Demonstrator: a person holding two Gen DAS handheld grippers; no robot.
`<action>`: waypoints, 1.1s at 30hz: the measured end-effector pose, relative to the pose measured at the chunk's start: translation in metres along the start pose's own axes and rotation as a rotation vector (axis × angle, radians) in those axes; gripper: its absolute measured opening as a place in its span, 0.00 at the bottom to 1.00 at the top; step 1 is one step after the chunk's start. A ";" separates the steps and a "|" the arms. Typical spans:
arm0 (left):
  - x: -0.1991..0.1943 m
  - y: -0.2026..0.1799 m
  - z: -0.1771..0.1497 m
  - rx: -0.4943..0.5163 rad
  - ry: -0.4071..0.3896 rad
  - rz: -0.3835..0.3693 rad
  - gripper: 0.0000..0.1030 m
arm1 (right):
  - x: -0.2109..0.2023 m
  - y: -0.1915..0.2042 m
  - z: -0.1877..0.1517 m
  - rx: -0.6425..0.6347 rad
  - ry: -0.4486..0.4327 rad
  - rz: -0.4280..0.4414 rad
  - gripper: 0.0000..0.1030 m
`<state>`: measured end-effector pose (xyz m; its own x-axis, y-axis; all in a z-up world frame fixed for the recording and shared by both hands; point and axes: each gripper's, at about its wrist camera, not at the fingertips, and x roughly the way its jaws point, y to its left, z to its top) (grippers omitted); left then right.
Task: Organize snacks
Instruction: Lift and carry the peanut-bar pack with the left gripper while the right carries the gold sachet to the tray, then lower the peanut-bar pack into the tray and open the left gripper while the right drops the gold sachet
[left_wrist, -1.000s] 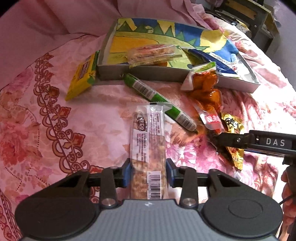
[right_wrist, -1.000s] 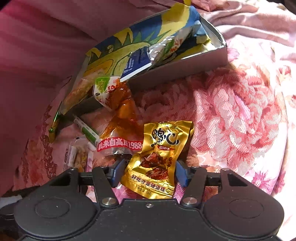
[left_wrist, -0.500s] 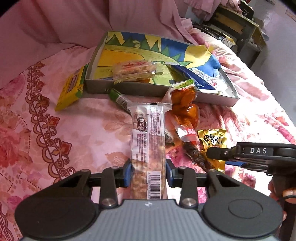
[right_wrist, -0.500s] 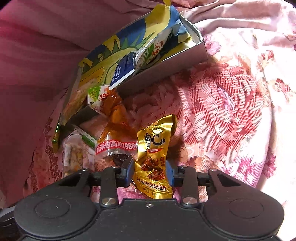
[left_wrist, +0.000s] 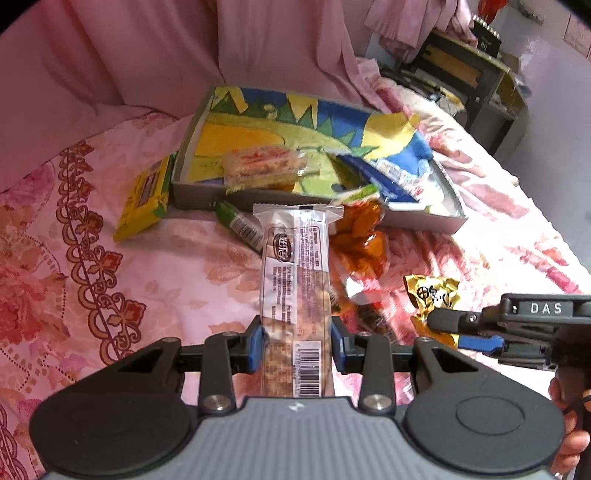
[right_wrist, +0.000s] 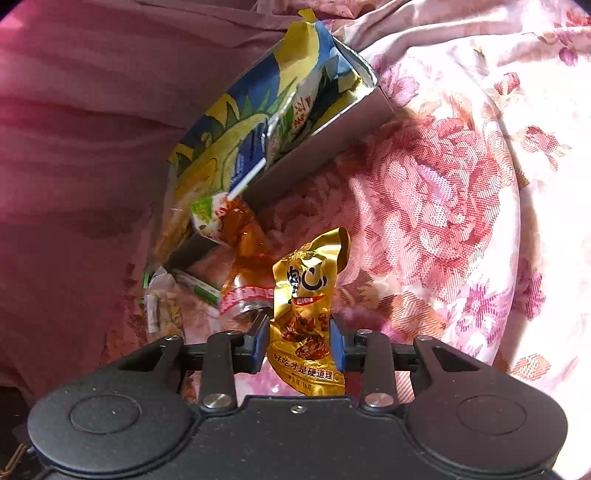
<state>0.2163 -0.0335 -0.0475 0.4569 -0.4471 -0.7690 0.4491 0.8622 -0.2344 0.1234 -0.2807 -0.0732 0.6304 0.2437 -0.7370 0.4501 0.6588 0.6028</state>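
Note:
My left gripper (left_wrist: 297, 345) is shut on a clear-wrapped nut bar (left_wrist: 293, 291) and holds it above the pink bedspread, short of the box (left_wrist: 317, 212). My right gripper (right_wrist: 298, 341) is shut on a gold snack packet (right_wrist: 306, 310), lifted off the bed; the packet also shows in the left wrist view (left_wrist: 432, 293). The shallow grey box with a yellow, green and blue lining (right_wrist: 258, 110) holds a second nut bar (left_wrist: 266, 168) and a blue and white packet (left_wrist: 373, 177). An orange packet (left_wrist: 364, 236), a green stick (left_wrist: 238, 223) and a yellow packet (left_wrist: 142, 201) lie outside it.
The floral bedspread (right_wrist: 461, 192) slopes off to the right. Pink fabric (left_wrist: 155, 62) rises behind the box. A dark shelf unit (left_wrist: 465, 70) stands at the far right, off the bed.
Both grippers have lifted and pulled back with their snacks. The right gripper closed on the gold packet and raised it off the bed; the box now looks farther away.

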 end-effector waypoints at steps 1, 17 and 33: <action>-0.003 -0.001 0.000 0.000 -0.012 -0.004 0.38 | -0.004 0.000 0.000 0.006 -0.004 0.015 0.35; 0.000 -0.033 0.076 -0.040 -0.264 -0.066 0.38 | -0.051 0.045 0.070 -0.264 -0.225 0.058 0.35; 0.087 -0.025 0.114 -0.045 -0.227 -0.056 0.38 | 0.031 0.050 0.121 -0.309 -0.293 0.049 0.36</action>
<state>0.3319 -0.1211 -0.0406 0.5956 -0.5326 -0.6013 0.4463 0.8418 -0.3035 0.2426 -0.3266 -0.0292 0.8192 0.0967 -0.5653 0.2330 0.8445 0.4822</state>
